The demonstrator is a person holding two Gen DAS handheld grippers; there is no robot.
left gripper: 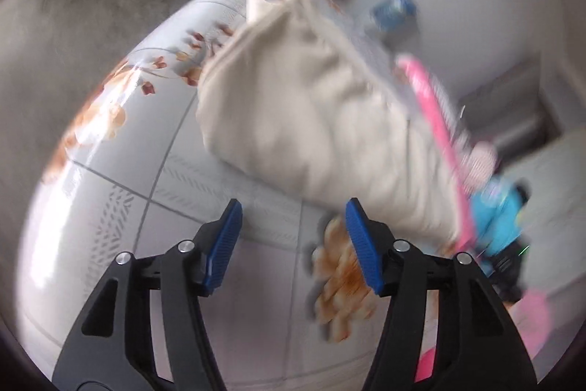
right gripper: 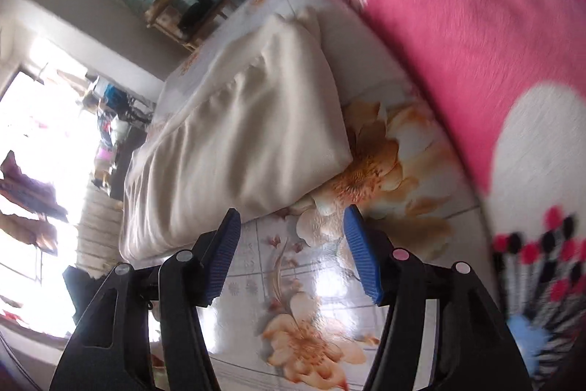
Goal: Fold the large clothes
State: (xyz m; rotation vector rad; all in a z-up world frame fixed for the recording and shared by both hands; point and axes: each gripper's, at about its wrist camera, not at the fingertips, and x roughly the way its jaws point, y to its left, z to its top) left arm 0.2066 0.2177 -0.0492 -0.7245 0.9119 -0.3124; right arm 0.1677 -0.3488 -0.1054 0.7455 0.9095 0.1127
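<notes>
Left tool (left gripper: pixel 293 246): released, blue pads (left gripper: pixel 225 246) apart with nothing between them, hanging over the glossy flower-print bench (left gripper: pixel 110 193).
Cream garment (left gripper: pixel 304 120): a folded, rumpled bundle lying on the bench just ahead of both tools, touching neither; in the right view (right gripper: pixel 238 141) its near corner lies over a large orange flower (right gripper: pixel 377 156) of the print.
Right tool (right gripper: pixel 291 251): released, jaws apart, empty, over the bench.
Pink sleeve (right gripper: pixel 450 35): person's arm, blurred, filling the upper right of the right view.
</notes>
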